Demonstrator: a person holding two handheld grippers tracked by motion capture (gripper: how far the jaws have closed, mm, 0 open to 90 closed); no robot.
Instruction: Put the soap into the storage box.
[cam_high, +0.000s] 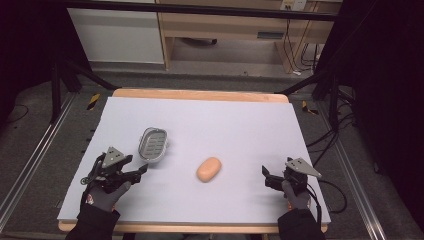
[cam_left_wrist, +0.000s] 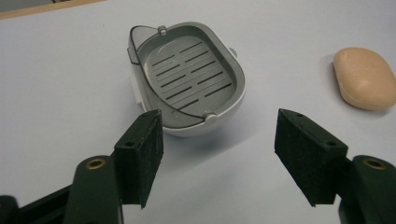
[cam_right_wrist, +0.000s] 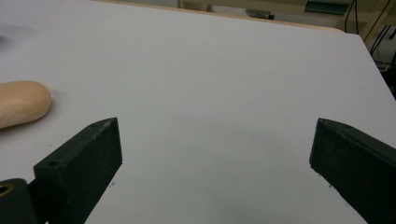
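Two things lay on the pale surface (cam_high: 210, 125): a grey slotted soap dish (cam_high: 152, 144) and a peach-coloured bar of soap (cam_high: 209, 169), apart from each other. My left gripper (cam_left_wrist: 218, 156) hung just short of the dish, its fingers (cam_left_wrist: 145, 156) spread wide and empty. My right gripper (cam_right_wrist: 215, 168) sat near the surface's right edge, fingers equally spread, the soap off to its left. I could read no brand or writing on either object.
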